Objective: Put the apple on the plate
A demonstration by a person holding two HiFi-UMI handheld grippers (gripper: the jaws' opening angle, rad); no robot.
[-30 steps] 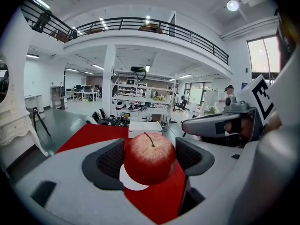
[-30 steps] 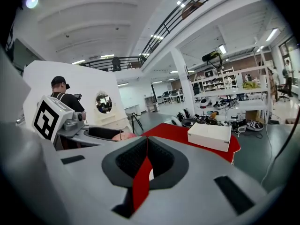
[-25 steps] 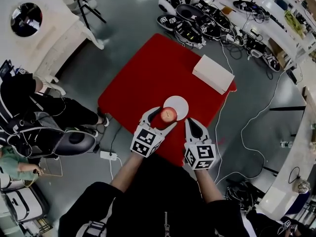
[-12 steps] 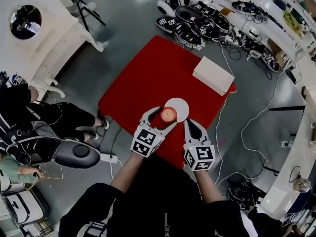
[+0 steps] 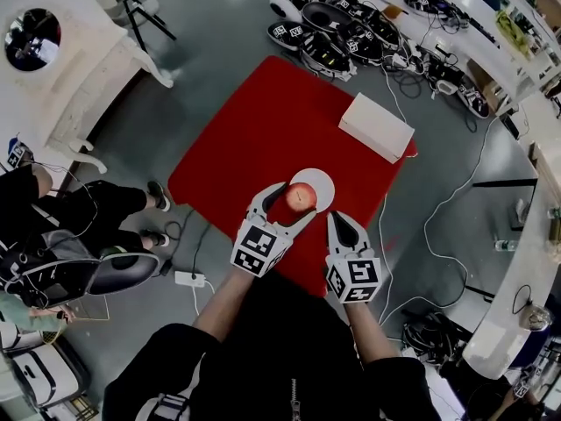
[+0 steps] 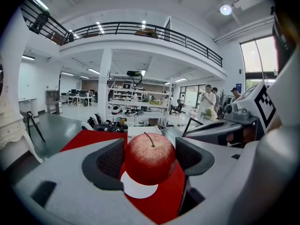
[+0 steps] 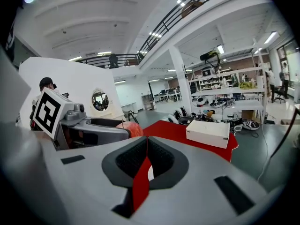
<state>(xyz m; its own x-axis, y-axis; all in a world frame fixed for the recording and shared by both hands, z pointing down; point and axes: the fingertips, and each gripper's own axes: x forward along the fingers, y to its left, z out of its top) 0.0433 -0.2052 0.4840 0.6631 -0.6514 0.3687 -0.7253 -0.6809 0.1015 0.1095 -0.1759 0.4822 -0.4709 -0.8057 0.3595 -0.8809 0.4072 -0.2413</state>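
A red apple (image 6: 150,157) with its stem up sits between the black pads of my left gripper (image 5: 292,202), which is shut on it. In the head view the apple (image 5: 300,197) hangs over the near left edge of a small white plate (image 5: 321,182) on the red table (image 5: 254,130). The plate (image 6: 139,190) shows below the apple in the left gripper view. My right gripper (image 5: 342,226) is shut and empty, just right of the left one, near the table's front edge. In the right gripper view the jaws (image 7: 146,162) meet, and the apple (image 7: 132,129) peeks out behind the left gripper.
A white box (image 5: 375,127) lies on the table's far right corner. Several spare grippers and cables (image 5: 351,38) lie on the floor beyond the table. Cables (image 5: 438,226) trail on the right floor. A seated person (image 5: 61,226) is at the left.
The left gripper with the apple has shifted slightly forward toward the plate. The right gripper has stayed about where it was.
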